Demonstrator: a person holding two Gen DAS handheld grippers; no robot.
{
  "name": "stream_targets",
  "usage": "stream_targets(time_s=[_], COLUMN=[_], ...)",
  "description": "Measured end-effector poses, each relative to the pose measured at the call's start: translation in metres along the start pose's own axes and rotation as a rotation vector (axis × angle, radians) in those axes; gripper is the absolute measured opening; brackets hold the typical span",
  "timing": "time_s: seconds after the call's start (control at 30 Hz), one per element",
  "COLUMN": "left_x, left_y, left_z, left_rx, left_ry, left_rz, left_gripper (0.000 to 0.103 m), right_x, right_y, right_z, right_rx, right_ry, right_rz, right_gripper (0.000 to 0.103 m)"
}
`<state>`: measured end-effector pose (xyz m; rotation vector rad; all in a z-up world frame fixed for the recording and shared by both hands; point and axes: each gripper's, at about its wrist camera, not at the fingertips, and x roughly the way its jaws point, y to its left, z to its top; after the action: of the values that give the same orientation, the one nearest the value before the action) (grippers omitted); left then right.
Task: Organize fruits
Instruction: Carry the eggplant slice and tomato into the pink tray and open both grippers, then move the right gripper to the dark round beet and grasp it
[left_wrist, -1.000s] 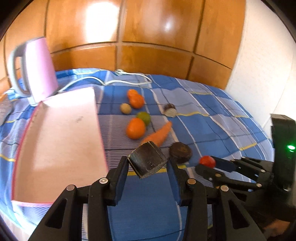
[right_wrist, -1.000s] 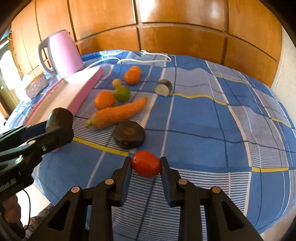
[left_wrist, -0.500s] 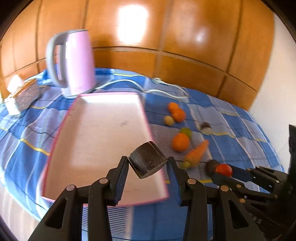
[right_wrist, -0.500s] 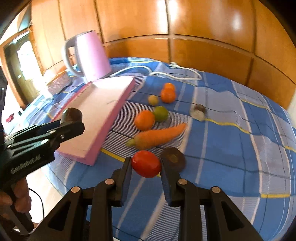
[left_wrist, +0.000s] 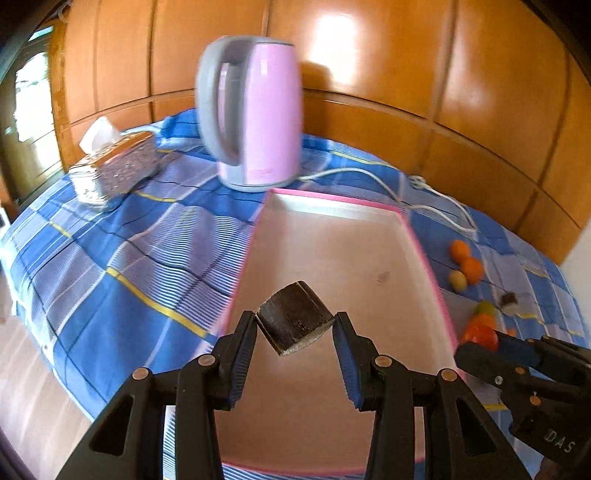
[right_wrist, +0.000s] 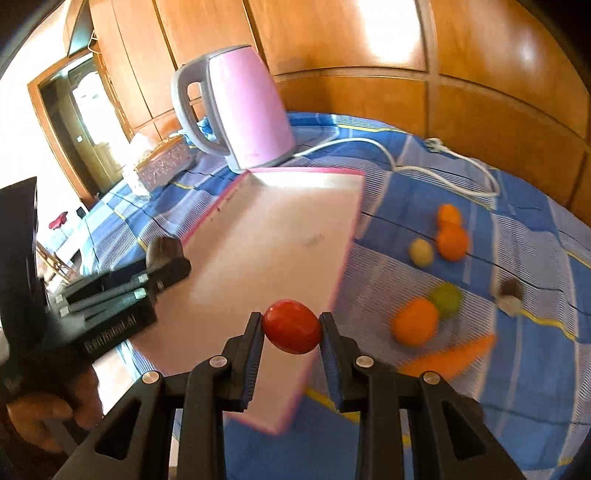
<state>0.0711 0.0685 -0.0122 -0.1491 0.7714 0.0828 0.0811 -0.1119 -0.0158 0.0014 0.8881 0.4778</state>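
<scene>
- The tissue box (left_wrist: 112, 166) sits at the far left of the blue checked bed cover (left_wrist: 122, 266), well apart from the produce, so it seems to have no part in the sorting.
- The pink kettle (left_wrist: 255, 110) stands just behind the tray's far end, its white cord (left_wrist: 388, 184) trailing to the right; it limits how far back the tray can take things.
- The left claw (left_wrist: 295, 328) is clenched on a dark cut chunk (left_wrist: 293, 317), pinched by its sides and tilted. It hangs over the near part of the pink-rimmed tray (left_wrist: 424, 254), which is bare inside, probably because the tray is the collecting place.
- The right claw (right_wrist: 291, 326) grasps a red tomato (right_wrist: 291, 326) across its middle, a sensible hold for a round, soft-skinned thing. It hovers at the tray's near right edge, beside the left claw, so both loads can likely go in together.
- Right of the tray, on the bed cover, lie the oranges (right_wrist: 450, 242), a small pale fruit (right_wrist: 421, 252), a green fruit (right_wrist: 447, 299), a carrot (right_wrist: 450, 356) and a small dark-and-white piece (right_wrist: 509, 293), too blurred to name. They lie loose and close together, waiting for their turn.
</scene>
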Motion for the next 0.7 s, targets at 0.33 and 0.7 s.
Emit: stream_targets(time_s=[0.33,0.7], left_x=[-0.009,-0.022], left_y=[0.008,-0.004], left_z=[-0.007,-0.024], left_rx=[-0.040,-0.063], left_ry=[-0.024,-0.018], left_rz=[0.058,0.034], left_gripper=[0.058,0.060], right_x=[0.021,0.000], right_y=[0.023,-0.002], right_z=[0.017,-0.009], right_rx=[0.032,0.126], right_ry=[-0.010,-0.023], right_rz=[0.008,-0.070], right_gripper=[0.038,0.038])
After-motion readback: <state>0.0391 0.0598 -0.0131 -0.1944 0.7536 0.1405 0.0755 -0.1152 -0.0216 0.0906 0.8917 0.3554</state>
